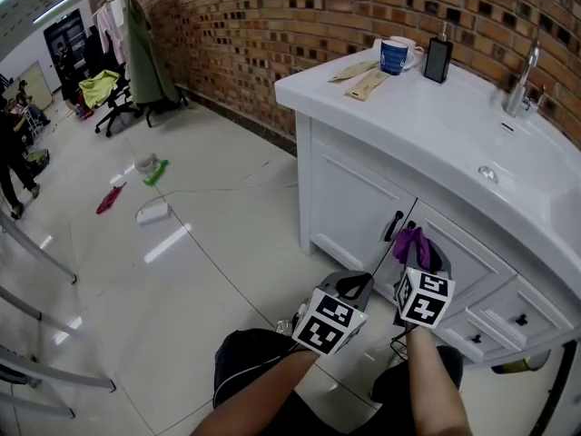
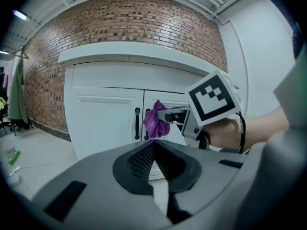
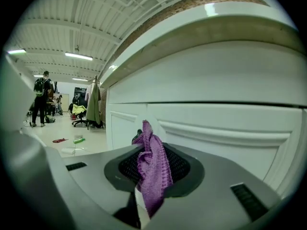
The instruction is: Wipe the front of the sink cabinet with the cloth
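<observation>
Rt tongs (image 3: 151, 163) are clamping purple cloth (image 1: 410, 242) upright; cabinet front (image 1: 359, 203) is sitting close at their 12. Left tongs (image 2: 153, 147) are hanging shut, empty, further off.

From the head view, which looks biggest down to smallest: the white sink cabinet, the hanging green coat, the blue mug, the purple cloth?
1. sink cabinet
2. green coat
3. purple cloth and blue mug: they look about alike, so no ranking between them.
</observation>
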